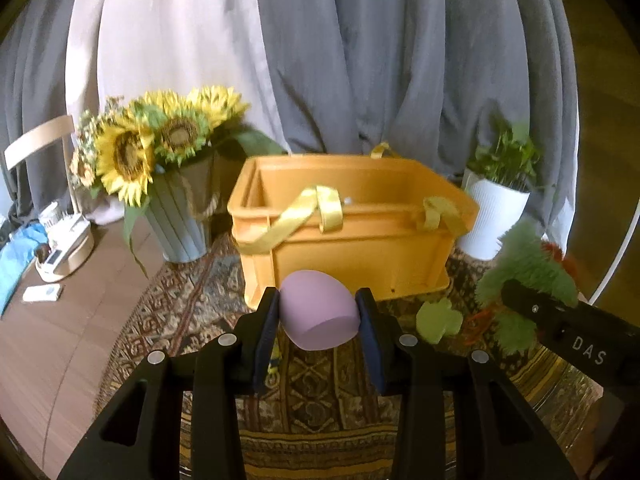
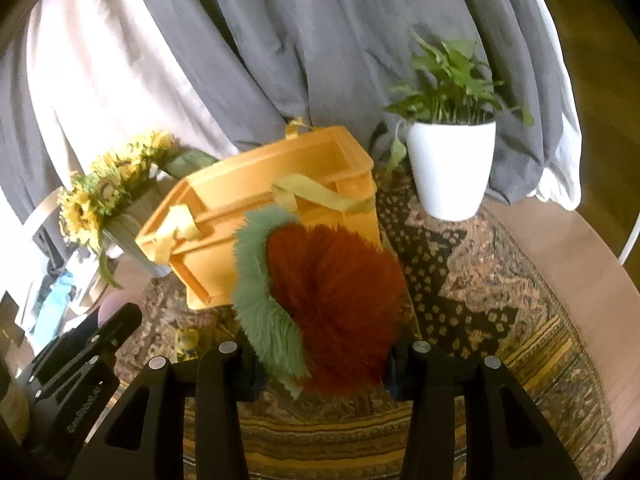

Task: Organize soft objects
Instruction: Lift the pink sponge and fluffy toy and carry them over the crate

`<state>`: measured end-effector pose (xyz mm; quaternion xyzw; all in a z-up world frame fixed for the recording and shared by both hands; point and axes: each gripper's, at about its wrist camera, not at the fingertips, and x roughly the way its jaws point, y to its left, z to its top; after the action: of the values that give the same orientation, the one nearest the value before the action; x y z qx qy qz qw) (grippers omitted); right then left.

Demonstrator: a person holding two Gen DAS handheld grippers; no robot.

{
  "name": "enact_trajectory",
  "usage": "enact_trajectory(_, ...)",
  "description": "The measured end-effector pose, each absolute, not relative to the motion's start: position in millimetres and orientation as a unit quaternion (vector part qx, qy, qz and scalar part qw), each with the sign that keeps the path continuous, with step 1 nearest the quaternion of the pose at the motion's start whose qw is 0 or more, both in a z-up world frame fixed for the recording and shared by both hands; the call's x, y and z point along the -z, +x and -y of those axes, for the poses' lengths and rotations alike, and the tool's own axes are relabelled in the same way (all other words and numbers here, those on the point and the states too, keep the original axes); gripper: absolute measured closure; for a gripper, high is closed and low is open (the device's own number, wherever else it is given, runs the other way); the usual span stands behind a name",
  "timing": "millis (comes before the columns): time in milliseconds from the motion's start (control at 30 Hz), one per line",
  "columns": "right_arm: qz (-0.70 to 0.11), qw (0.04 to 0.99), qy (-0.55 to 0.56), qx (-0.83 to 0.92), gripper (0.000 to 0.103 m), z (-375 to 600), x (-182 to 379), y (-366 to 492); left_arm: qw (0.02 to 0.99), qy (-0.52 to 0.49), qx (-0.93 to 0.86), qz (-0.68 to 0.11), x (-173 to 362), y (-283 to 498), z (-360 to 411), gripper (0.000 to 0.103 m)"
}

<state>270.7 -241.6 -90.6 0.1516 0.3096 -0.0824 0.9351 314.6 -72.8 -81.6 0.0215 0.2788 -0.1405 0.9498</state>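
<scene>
Pinched between the blue pads (image 1: 267, 332) of the left gripper (image 1: 319, 322) is a lilac foam egg (image 1: 320, 312), its flat-cut end turned toward the camera and its rounded end toward the orange crate (image 1: 352, 240). Both jaws press its sides, so it is held, clear of the patterned rug (image 1: 188, 304). Directly ahead and higher stands the crate, open-topped, with yellow ribbon handles (image 1: 308, 210) draped over its near rim.

Closed on a fluffy red-and-green plush (image 2: 320, 304) is the right gripper (image 2: 320, 372) (its fingertips are buried in the fur), with the crate's near corner just beyond the toy. A small green foam piece (image 1: 438, 320) lies on the rug between the two tools.

Judging by the layout, each load must rise over the near wall; the egg faces it squarely, the plush approaches at its corner.
</scene>
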Motion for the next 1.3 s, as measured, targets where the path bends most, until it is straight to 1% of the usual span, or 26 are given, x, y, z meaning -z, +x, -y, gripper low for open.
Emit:
enact_trajectory(567, -0.254, 0.954, 0.141, 0.071, 0.058, 227.8, 35.9, 276.3, 0.966, 0.01, 0.155, -0.208, 26.2, 315.4, 60.2, 0.065)
enact_trajectory(1300, -0.201, 0.969, 0.125, 0.066, 0.058, 229.8, -4.8, 310.1, 0.975, -0.005, 0.166, -0.15, -11.8, 350.5, 59.5, 0.065)
